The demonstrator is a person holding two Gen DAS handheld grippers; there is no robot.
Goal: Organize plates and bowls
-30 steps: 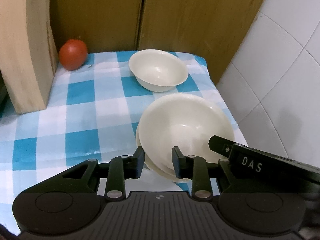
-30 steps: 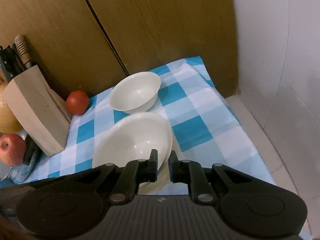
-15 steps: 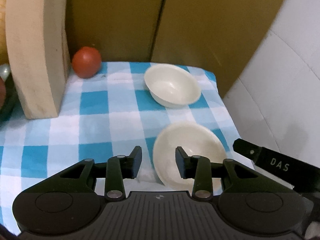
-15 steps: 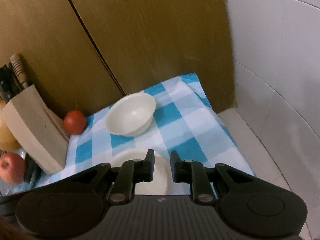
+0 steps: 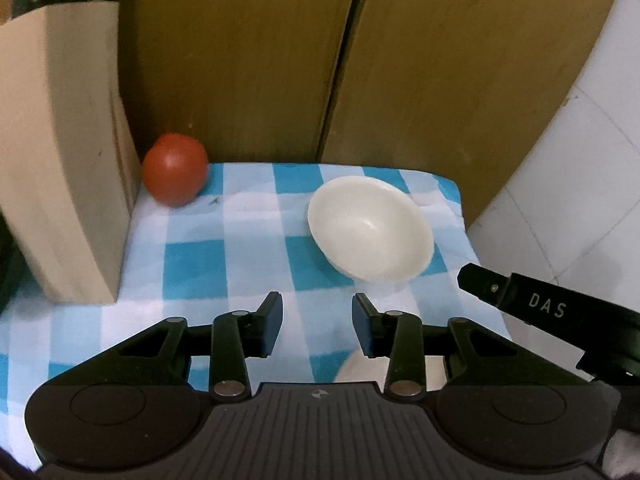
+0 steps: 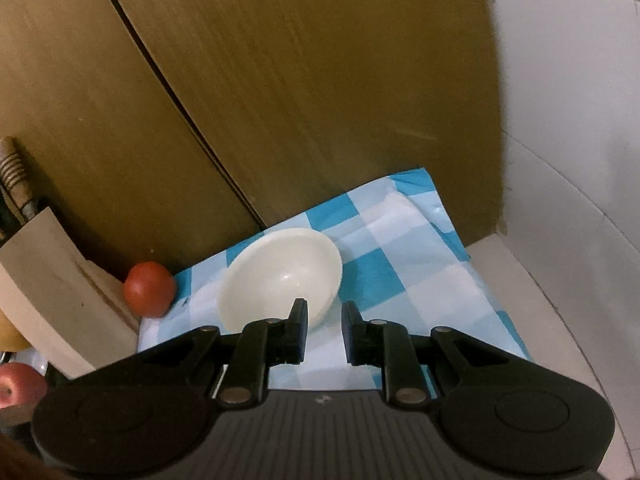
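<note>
A small cream bowl (image 5: 370, 227) stands on the blue-and-white checked cloth (image 5: 224, 264) near the back right corner; it also shows in the right wrist view (image 6: 280, 276). My left gripper (image 5: 316, 322) is open and empty, above the cloth in front of the bowl. A sliver of the stacked cream dishes (image 5: 356, 368) shows under its right finger. My right gripper (image 6: 324, 330) is open and empty, held above the cloth just in front of the bowl; its black body (image 5: 552, 312) shows at the right in the left wrist view.
A red tomato (image 5: 175, 169) lies at the back beside a wooden knife block (image 5: 60, 160). Brown cabinet doors (image 5: 320, 52) close off the back. White tiled wall (image 5: 580, 168) stands on the right. An apple (image 6: 16, 384) lies far left.
Both grippers have pulled back and risen away from the stacked dishes, which have dropped almost out of view. The right gripper's fingers have opened wider.
</note>
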